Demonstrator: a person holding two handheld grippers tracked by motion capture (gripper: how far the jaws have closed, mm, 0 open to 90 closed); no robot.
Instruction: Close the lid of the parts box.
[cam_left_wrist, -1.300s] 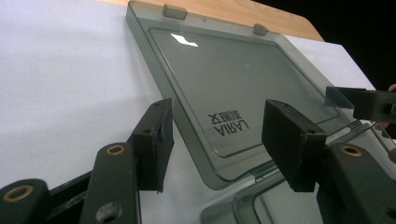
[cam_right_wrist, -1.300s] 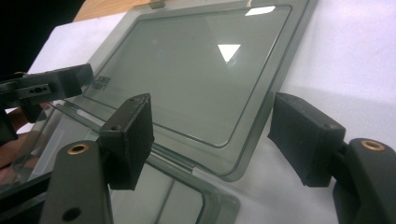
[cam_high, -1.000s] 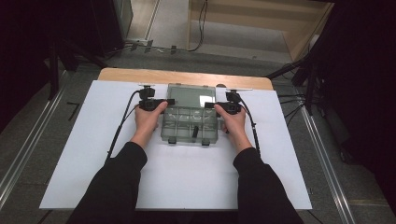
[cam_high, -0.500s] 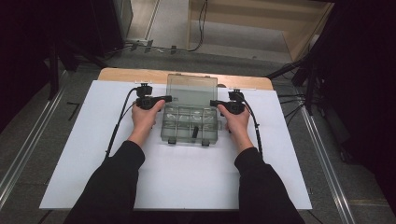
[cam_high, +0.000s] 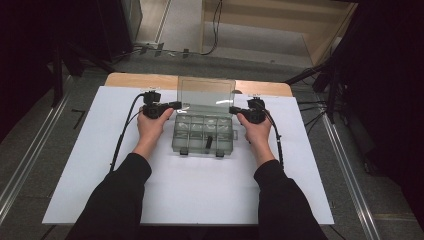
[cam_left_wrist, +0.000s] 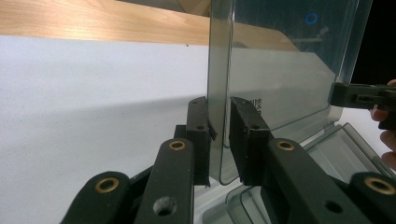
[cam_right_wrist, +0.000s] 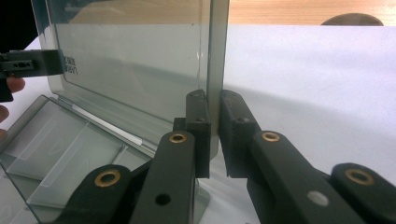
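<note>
Lid (cam_high: 206, 92) upright between hand-held grippers

Compartment box (cam_high: 204, 134) sits on white sheet (cam_high: 190, 190), mid-table, toward far side; sheet lies on table (cam_high: 135, 80), whose far edge shows just behind it. Lid (cam_high: 206, 93) stands upright at box's rear, hinged along back edge, w/ open compartments in front of it. Left gripper (cam_high: 176, 105) at lid's left edge, right gripper (cam_high: 233, 109) at lid's right edge; each gripper view has lid edge between the jaws. Left hand (cam_high: 150, 125) just left of box, right hand (cam_high: 257, 129) just right of it, forearms coming in from near side. Two latches (cam_high: 201, 152) hang on box's near wall. Cables (cam_high: 122, 135) trail back along outer side of each arm.
</note>
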